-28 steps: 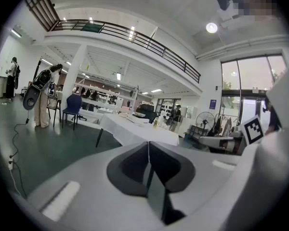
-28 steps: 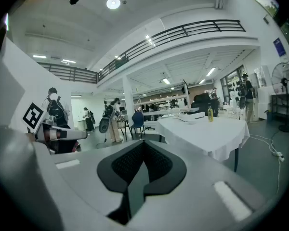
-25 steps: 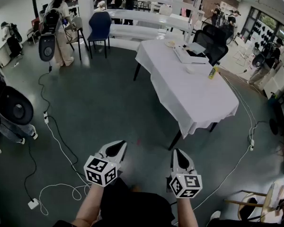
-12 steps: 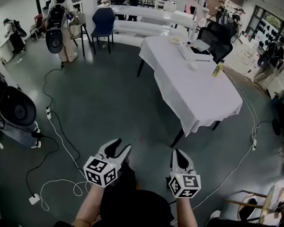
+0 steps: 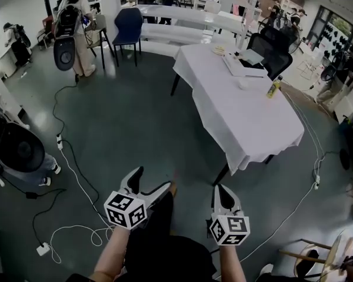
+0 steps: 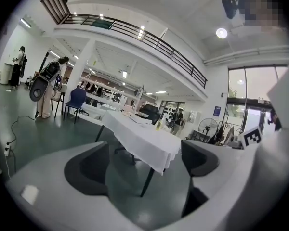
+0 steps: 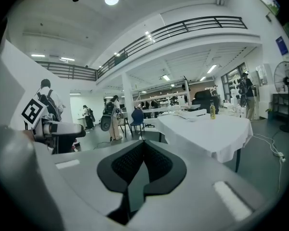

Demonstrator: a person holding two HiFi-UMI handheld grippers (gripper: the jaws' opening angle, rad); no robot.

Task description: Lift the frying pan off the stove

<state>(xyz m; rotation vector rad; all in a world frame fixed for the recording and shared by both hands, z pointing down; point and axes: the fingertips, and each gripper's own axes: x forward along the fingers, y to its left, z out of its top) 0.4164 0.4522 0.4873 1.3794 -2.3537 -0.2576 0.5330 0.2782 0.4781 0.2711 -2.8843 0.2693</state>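
Left gripper [image 5: 153, 178] has its jaws spread wide, having just been opening, and nothing sits between them; only grey floor shows beyond. Just to its right, the right gripper [image 5: 223, 190] has its jaws pressed together on nothing. Both are held low in front of the person, pointing out across the floor. Ahead and to the right of them stands a table [image 5: 247, 122] under a white cloth, with a yellow bottle [image 5: 273, 88] near its far end. A white cable [image 5: 76, 184] trails over the floor to the left of the left gripper. Where the frying pan is cannot be told from any view
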